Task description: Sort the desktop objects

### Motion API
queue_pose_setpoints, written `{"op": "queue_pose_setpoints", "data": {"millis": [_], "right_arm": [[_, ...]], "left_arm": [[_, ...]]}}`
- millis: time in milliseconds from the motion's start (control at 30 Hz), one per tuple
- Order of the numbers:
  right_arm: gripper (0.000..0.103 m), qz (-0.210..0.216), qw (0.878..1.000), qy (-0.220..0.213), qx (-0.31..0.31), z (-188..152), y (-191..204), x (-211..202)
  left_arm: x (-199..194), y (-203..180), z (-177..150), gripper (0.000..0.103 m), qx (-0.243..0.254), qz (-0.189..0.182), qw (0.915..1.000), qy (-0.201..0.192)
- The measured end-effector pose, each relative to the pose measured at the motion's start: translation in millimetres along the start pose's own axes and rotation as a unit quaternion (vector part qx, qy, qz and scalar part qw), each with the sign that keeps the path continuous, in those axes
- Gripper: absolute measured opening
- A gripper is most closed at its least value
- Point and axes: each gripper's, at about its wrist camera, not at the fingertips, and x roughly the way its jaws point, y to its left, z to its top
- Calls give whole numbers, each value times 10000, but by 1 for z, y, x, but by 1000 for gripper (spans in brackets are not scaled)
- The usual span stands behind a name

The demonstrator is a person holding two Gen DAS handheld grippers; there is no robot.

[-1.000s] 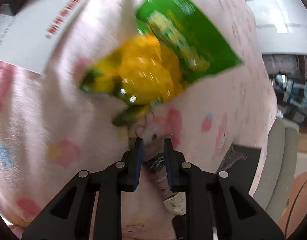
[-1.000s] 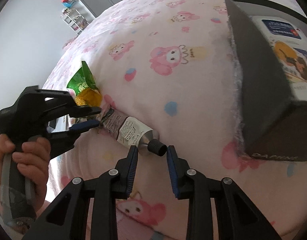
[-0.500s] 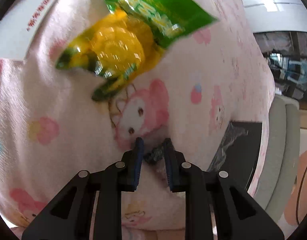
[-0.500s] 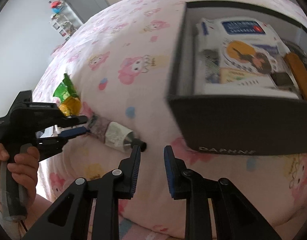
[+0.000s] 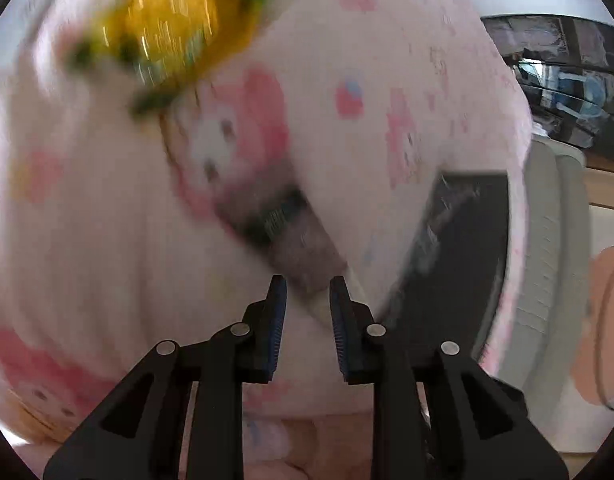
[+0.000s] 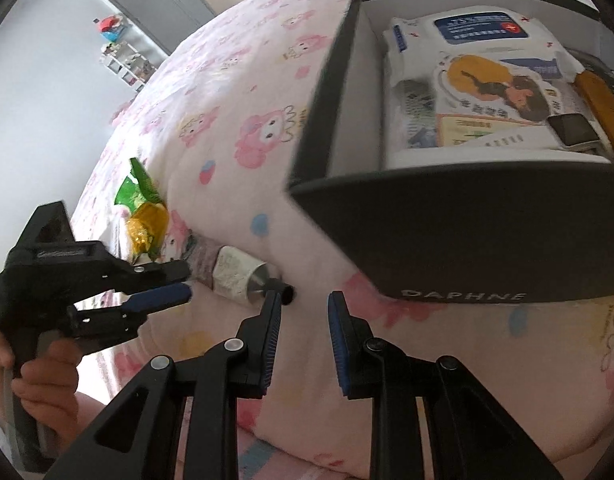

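Note:
A squeeze tube (image 6: 231, 270) with a black cap lies on the pink cartoon-print cloth (image 6: 235, 92). In the left wrist view the tube (image 5: 295, 240) is blurred, just ahead of my left gripper (image 5: 305, 298), whose jaws stand apart and off it. The right wrist view shows the left gripper (image 6: 183, 282) at the tube's flat end, not touching. My right gripper (image 6: 305, 304) is open and empty, beside the cap. A green and yellow snack bag (image 6: 141, 208) lies beyond the tube; it also shows in the left wrist view (image 5: 175, 20).
A black open box (image 6: 467, 224) marked DAPHNE stands at the right, holding wipes packs (image 6: 479, 92) and other small items. In the left wrist view the box (image 5: 459, 248) is at the right. A grey sofa (image 5: 547, 240) lies past the cloth's edge.
My left gripper has let go of the tube's flat end and backed off a little. My right gripper has risen, so the box's inside now shows.

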Motion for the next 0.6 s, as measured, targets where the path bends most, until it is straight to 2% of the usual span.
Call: {"op": "queue_pose_setpoints", "data": {"millis": [100,200,333,400,533,600], "right_arm": [[21,52,10000,38,68,3,-1,3],[21,222,9996,167,55,1,3,11],[21,261,9993,236,85,-3,5,18],[21,238,9995,188,114,-3,3,16],[21,175,9997,30,166,0,-3,5],[21,151,9997,-27,202,1,-7,0]], "left_arm": [[9,-1,17,22,-267,131,9984,-488],[14,3,20,24,-368,219,9974,-582],[33,-7,9,24,-197,414,9982,-394],[47,-29,13,27,-49,384,9988,-302],[56,-42,-22,28,430,599,9972,87],[58,-40,-40,28,453,523,9972,276]]}}
